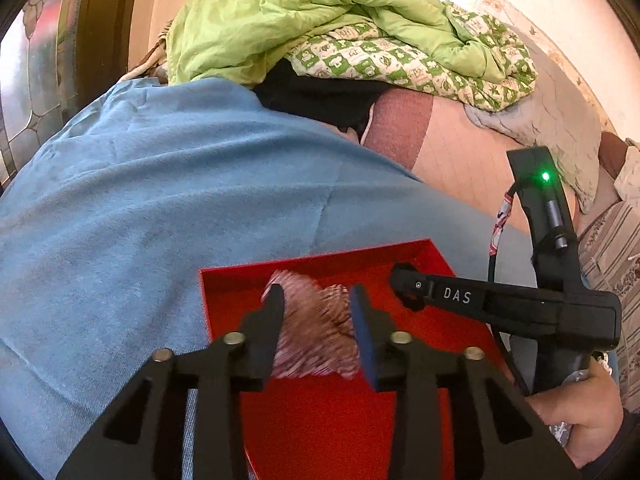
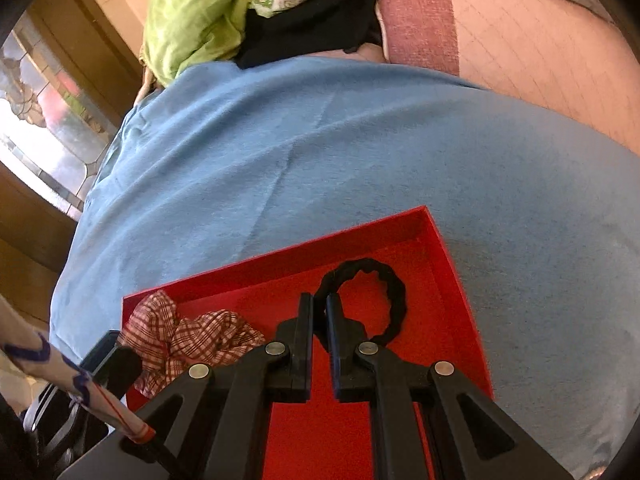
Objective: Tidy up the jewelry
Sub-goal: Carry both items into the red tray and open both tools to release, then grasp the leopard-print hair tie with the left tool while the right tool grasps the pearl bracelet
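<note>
Over the red tray [image 2: 448,264], my left gripper [image 1: 318,320] pinches a plaid scrunchie [image 1: 316,332] near its left wall, and my right gripper [image 2: 320,320] nips a black hair tie [image 2: 384,280] toward its far right corner. I judge both are mid-placement; next, I spread each gripper to let go.

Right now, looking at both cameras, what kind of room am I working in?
Most likely a bedroom in a home. A crumpled green quilt is heaped on a bed, a blue blanket covers the work surface, and a leaded glass window sits in a wooden frame.
</note>
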